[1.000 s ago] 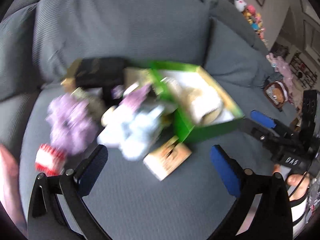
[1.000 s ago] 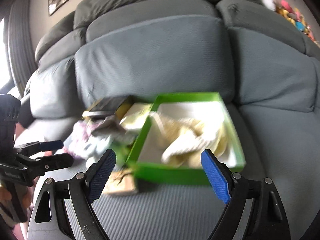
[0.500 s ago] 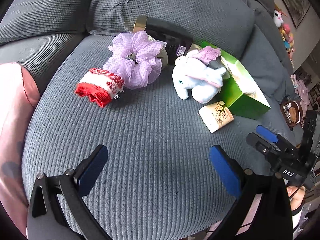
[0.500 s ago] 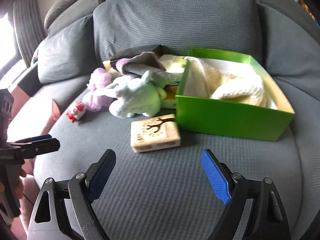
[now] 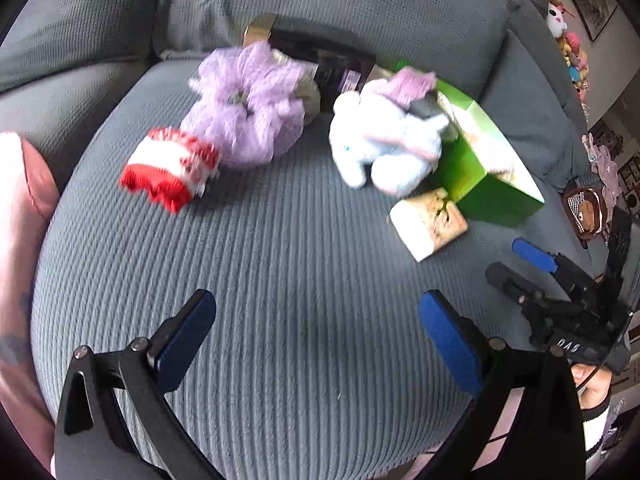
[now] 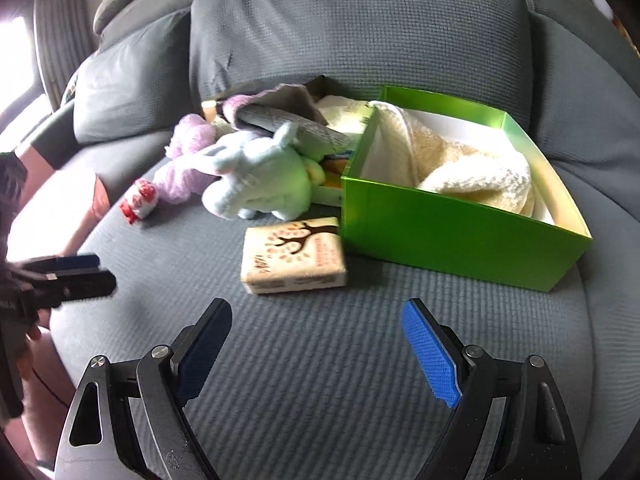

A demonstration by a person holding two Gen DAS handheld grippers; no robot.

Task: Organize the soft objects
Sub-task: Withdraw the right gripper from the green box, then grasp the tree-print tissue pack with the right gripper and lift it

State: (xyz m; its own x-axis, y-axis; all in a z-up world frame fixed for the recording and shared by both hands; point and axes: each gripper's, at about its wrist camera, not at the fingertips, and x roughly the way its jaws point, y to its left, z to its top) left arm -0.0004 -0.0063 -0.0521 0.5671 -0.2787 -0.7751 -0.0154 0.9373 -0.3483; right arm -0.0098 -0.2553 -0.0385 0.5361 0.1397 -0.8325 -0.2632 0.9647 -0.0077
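On the grey sofa seat (image 5: 304,280) lie a red and white knitted piece (image 5: 170,170), a lilac scrunchie (image 5: 248,108) and a pale blue plush toy (image 5: 388,144). A green box (image 6: 460,216) holds a cream fluffy cloth (image 6: 472,172). A small beige block with a tree print (image 6: 294,256) sits in front of the box. My left gripper (image 5: 316,332) hangs open over bare seat, short of the toys. My right gripper (image 6: 318,344) is open too, just short of the beige block, with nothing between its fingers.
A dark box with a gold edge (image 5: 320,60) leans against the back cushion behind the scrunchie. A grey cloth (image 6: 288,116) drapes over the plush. A person's leg in pink (image 5: 20,240) is at the left edge. Plush toys (image 5: 572,52) line the far right.
Both grippers have dropped closer to the seat, so the toys and the box now look larger and nearer. Nothing on the seat has moved, and both jaws stay wide.
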